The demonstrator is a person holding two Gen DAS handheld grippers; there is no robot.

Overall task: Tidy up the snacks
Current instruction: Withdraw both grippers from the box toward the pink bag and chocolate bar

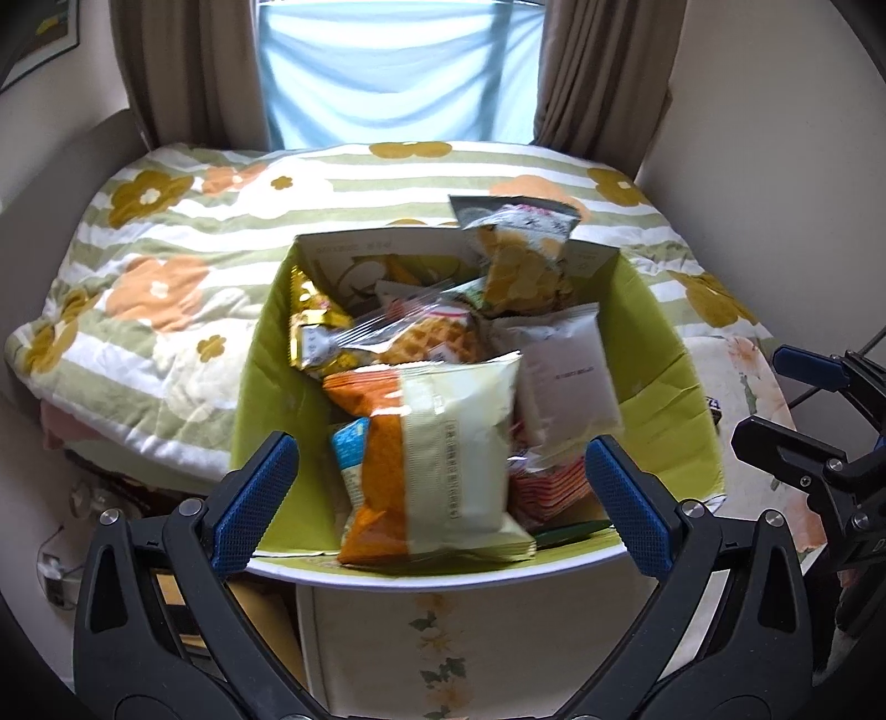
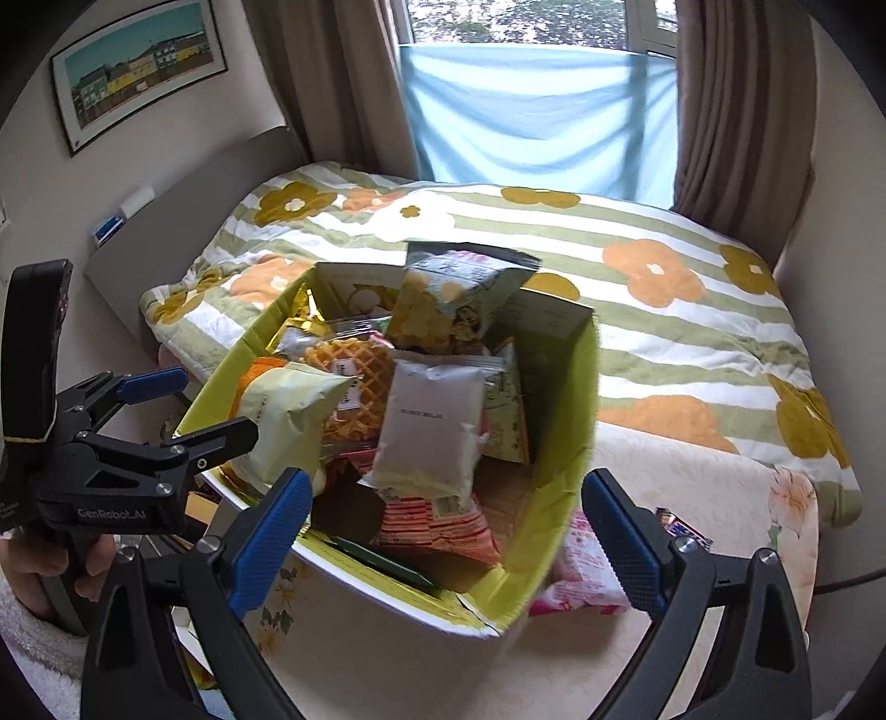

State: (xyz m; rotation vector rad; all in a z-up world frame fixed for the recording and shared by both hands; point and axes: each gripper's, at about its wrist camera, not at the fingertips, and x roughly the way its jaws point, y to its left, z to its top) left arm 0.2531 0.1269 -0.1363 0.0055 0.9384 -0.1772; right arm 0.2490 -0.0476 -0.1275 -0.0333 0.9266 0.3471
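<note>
Snacks fill the green box (image 1: 664, 354); both grippers (image 1: 443, 498) (image 2: 443, 531) gape, angled downward above it.

The print on the white packet (image 2: 429, 421) is too small to read, and so is the black text down the cream and orange bag (image 1: 443, 448), which is smeared by blur. Most packets in the green box (image 2: 559, 471) lie under others: the waffle pack (image 2: 354, 382) shows only its middle, the red striped packet (image 2: 437, 526) only a corner, and the box's bottom is barely seen. The pink packet (image 2: 581, 576) on the table (image 2: 720, 498) is half behind the box wall and the right tool (image 2: 443, 537). The small dark wrapper (image 2: 678, 523) is too cropped to identify. The framed picture (image 1: 39, 39) is cut by the edge in the left wrist view.
</note>
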